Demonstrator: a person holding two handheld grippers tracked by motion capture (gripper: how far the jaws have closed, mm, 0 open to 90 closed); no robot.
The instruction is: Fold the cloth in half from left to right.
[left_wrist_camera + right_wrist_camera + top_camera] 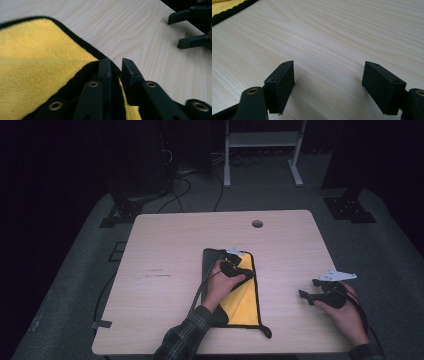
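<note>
**Desk:** Where did everything sit when you paused?

**Me:** I had the table (165, 235) in front of me. The cloth (245, 302) lay folded at its middle, yellow side up, black border round it. Its long axis ran from near to far.

**Desk:** And your hands?

**Me:** My left tongs (235, 269) were down on the far half of the cloth, at its right edge. The jaws stood a sliver apart with the folded border between them. I couldn't tell whether the pads pinched it or merely flanked it. My right tongs (307, 288) were released, jaws wide with nothing in them. They rested low over bare wood, well apart from the cloth and to its right, pointing left toward it.

**Desk:** So which hand was placed for the next fold?

**Me:** The left, I judged. It was on the edge itself. The right would have had to cross leftward to reach the near right corner.
</note>
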